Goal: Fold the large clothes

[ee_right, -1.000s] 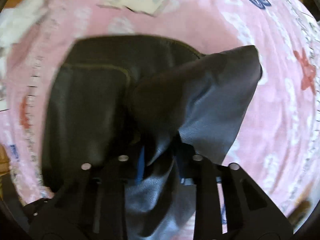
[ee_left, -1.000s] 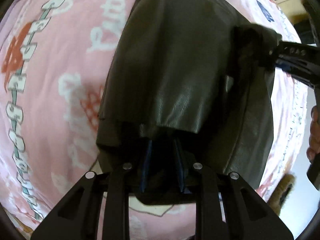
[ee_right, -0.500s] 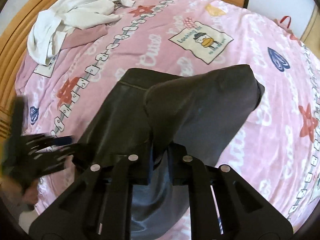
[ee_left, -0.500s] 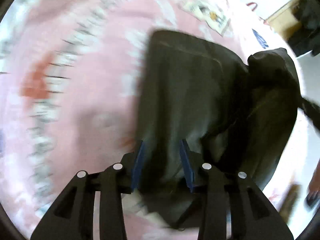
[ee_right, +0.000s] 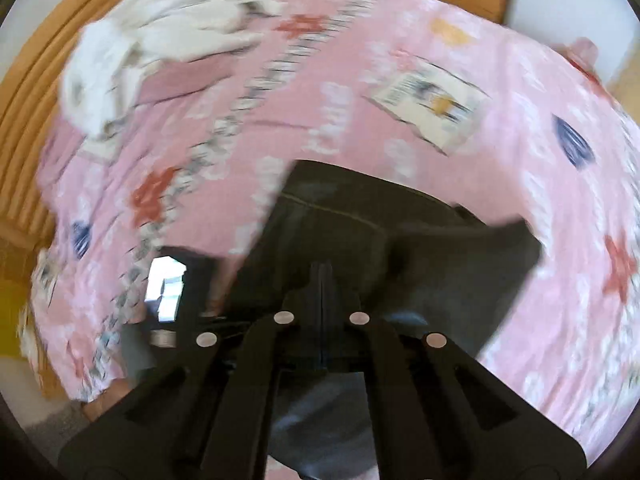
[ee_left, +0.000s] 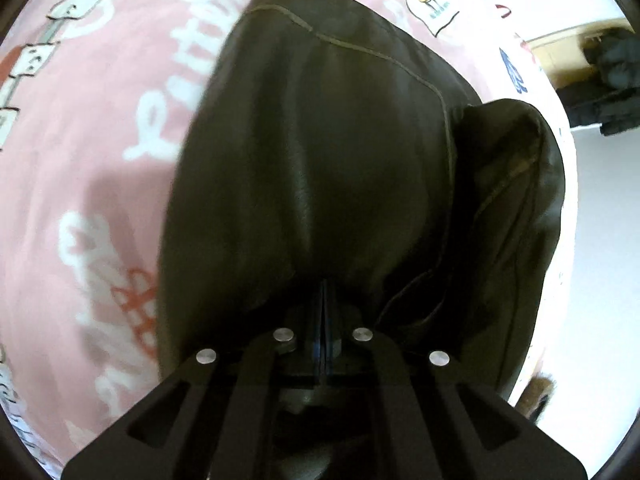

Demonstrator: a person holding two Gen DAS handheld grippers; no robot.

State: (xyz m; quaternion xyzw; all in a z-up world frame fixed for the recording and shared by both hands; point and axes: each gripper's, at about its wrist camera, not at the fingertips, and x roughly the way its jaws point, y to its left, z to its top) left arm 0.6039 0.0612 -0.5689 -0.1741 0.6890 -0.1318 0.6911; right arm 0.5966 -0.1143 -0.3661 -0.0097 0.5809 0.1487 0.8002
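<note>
A large black leather-like garment (ee_left: 328, 152) lies partly folded on the pink patterned bedspread (ee_left: 100, 128); its right part is bunched up. My left gripper (ee_left: 323, 292) is shut, its tips pinching the garment's near edge. In the right wrist view the same garment (ee_right: 400, 236) lies below my right gripper (ee_right: 322, 276), which is shut and held above it; the frame is blurred, and I cannot tell whether cloth is between its tips.
A white garment (ee_right: 160, 44) is heaped at the bedspread's far left, by the wooden bed frame (ee_right: 44, 92). The left gripper's body (ee_right: 172, 288) shows at the left of the right wrist view. Dark clothing (ee_left: 608, 80) lies on the floor beyond the bed.
My left gripper has shut on the garment's near edge after being open half a second ago. My right gripper has lifted and the raised flap has dropped flatter.
</note>
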